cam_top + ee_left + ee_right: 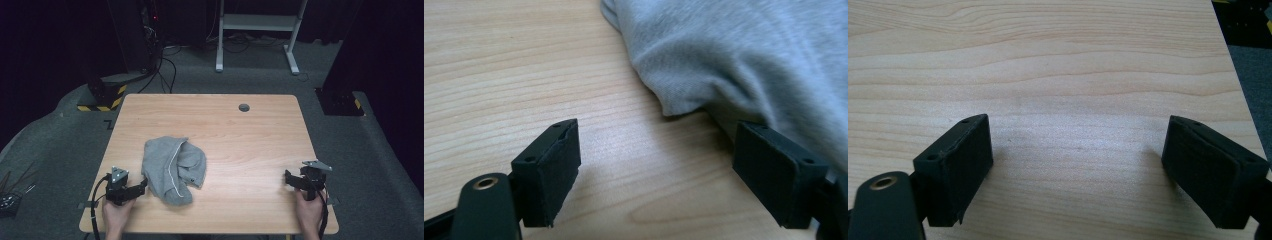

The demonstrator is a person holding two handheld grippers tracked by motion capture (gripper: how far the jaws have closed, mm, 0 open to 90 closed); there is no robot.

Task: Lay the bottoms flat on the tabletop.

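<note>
A crumpled grey garment (172,169) with a white seam lies on the wooden table (250,135), left of centre. My left gripper (144,186) rests near the front left edge, open, its jaws just beside the cloth's lower left fold. In the left gripper view the grey fabric (744,60) hangs over the right jaw's far side, and my left gripper (674,170) has bare wood between its jaws. My right gripper (288,178) sits open near the front right edge, far from the cloth. In the right gripper view my right gripper (1078,170) holds nothing.
A round cable hole (244,107) is set near the table's far edge. Beyond the table stand a white desk frame (257,30) and dark equipment with cables (145,45) on the grey floor. A hand holds each gripper at the front edge.
</note>
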